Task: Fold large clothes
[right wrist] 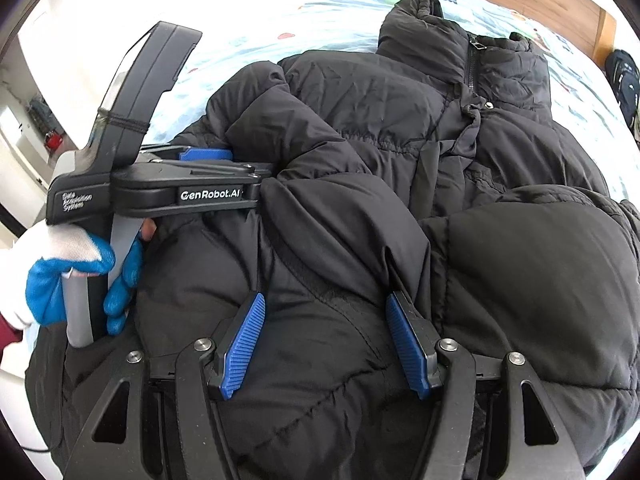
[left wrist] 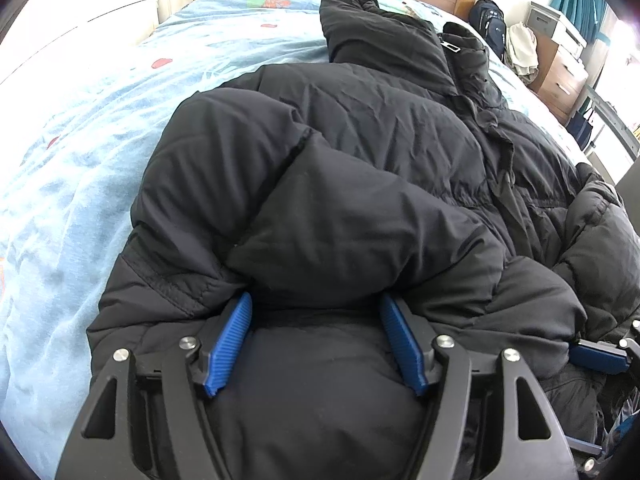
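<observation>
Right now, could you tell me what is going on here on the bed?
A person is folding a black puffer jacket laid on a bed with a light blue cover. Each hand holds a set of tongs. The left tongs and the right tongs both have padded fabric bunched between their blue pads near the jacket's lower edge. The left hand, in a blue and white glove, shows in the right wrist view. A sleeve already lies folded across the front.

Padded bulk ahead, open bedspread to the left

The black puffer jacket (left wrist: 360,152) fills the middle of the bed, its folded sleeves heaped before both grippers. The blue bedspread (left wrist: 80,160) lies bare left of it; the right edge seems crowded by a backpack (left wrist: 490,24) and drawers (left wrist: 560,76).
</observation>
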The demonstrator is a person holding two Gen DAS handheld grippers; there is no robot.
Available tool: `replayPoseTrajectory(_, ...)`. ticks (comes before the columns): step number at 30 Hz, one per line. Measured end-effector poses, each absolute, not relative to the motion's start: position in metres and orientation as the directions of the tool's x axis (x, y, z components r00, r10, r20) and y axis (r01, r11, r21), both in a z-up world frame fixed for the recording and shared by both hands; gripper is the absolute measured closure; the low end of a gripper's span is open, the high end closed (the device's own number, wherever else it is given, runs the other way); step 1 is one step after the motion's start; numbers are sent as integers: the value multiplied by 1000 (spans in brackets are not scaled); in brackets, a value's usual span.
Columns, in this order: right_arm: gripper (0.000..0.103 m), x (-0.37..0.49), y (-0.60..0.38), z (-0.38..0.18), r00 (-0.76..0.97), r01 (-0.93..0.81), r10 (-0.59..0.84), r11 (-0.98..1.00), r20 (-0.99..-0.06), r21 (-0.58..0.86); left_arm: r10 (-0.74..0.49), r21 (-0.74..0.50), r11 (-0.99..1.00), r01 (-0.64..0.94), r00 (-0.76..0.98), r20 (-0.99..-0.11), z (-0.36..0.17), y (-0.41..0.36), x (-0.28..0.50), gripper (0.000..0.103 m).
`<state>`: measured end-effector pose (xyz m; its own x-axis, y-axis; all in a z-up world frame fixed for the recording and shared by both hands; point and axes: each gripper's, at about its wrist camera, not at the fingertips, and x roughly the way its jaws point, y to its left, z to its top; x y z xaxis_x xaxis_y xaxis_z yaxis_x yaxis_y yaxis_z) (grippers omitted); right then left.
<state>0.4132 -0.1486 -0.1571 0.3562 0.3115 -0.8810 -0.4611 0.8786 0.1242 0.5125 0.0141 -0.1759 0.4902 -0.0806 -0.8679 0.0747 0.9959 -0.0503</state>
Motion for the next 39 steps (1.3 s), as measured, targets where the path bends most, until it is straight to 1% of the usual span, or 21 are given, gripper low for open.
replayPoseTrajectory(4,40,400,-157,-151,351,-464,311,877,-883,124,-64,-34,997,71,482,-874,-173,13,509,35)
replayPoseTrajectory(8,40,389,-169,-151,342,-449,302,884,-890,128,-36,-13,999,52,477,-878,-172,12,505,31)
replayPoseTrajectory(16,40,367,-192,-149,317,-380,325,904,-891,195,-9,5,1000,26,479,-878,-161,12,486,29)
replayPoseTrajectory(21,37,346,-214,-148,295,-324,317,921,-901,218,-2,5,1000,13,486,-874,-148,14,461,28)
replayPoseTrajectory(22,34,340,-221,-147,295,-308,305,927,-905,212,2,7,1000,9,487,-873,-146,14,458,28)
replayPoseTrajectory(29,32,324,-265,-129,316,-233,281,949,-906,213,-25,-35,999,-9,519,-855,-119,20,445,28)
replayPoseTrajectory(31,32,331,-281,-113,359,-219,276,954,-892,207,-26,-37,999,-9,546,-837,-105,22,451,28)
replayPoseTrajectory(34,30,357,-300,-91,431,-206,272,958,-860,199,-75,-96,995,-5,578,-813,-82,28,477,28)
replayPoseTrajectory(36,30,381,-308,-79,471,-210,271,959,-840,191,-126,-154,988,3,585,-801,-70,31,502,28)
replayPoseTrajectory(39,29,431,-319,-66,532,-220,264,961,-805,169,-178,-201,979,27,594,-785,-57,29,554,28)
